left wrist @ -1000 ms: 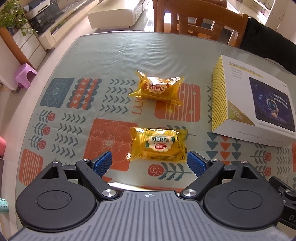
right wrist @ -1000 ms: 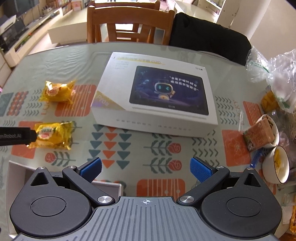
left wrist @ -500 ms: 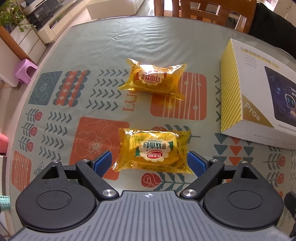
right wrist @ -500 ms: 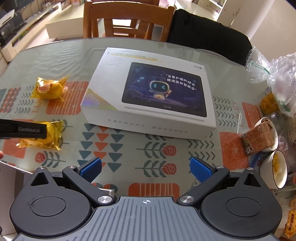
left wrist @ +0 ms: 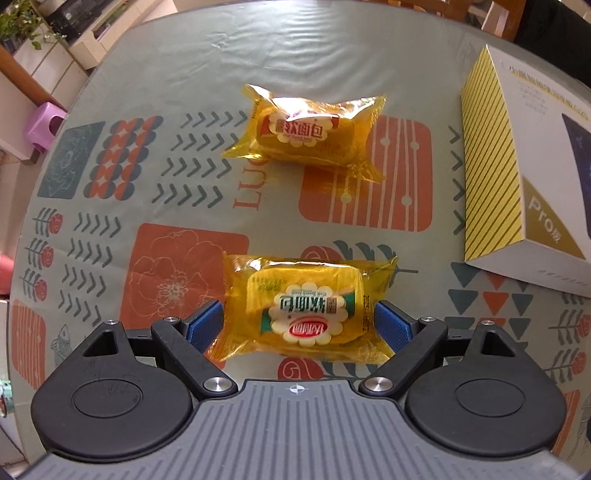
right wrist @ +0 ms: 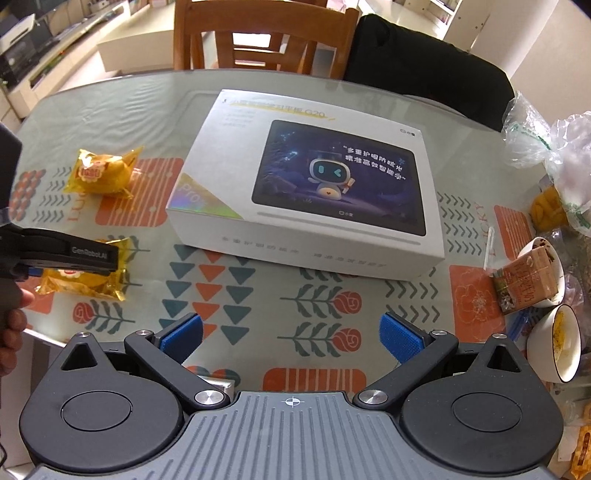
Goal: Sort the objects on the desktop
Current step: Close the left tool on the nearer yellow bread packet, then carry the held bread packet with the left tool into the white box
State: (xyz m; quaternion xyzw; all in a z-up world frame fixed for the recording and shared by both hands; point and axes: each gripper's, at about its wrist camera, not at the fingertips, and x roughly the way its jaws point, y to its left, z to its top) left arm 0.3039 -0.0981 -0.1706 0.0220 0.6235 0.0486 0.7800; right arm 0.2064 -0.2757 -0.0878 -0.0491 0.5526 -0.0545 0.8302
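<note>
Two yellow bread packets lie on the patterned table. The near packet sits between the blue pads of my open left gripper, one pad at each end. The far packet lies beyond it. In the right wrist view the left gripper hangs over the near packet, with the far packet behind. My right gripper is open and empty over the table's front part. A white tablet box lies mid-table and also shows in the left wrist view.
At the right stand a bowl holding a brown carton, a second white bowl and plastic bags. A wooden chair and a black bag stand behind the table. A white tray corner sits under the right gripper.
My left gripper has moved forward and down, so the near packet now lies between its pads. The right gripper has shifted slightly and stays open.
</note>
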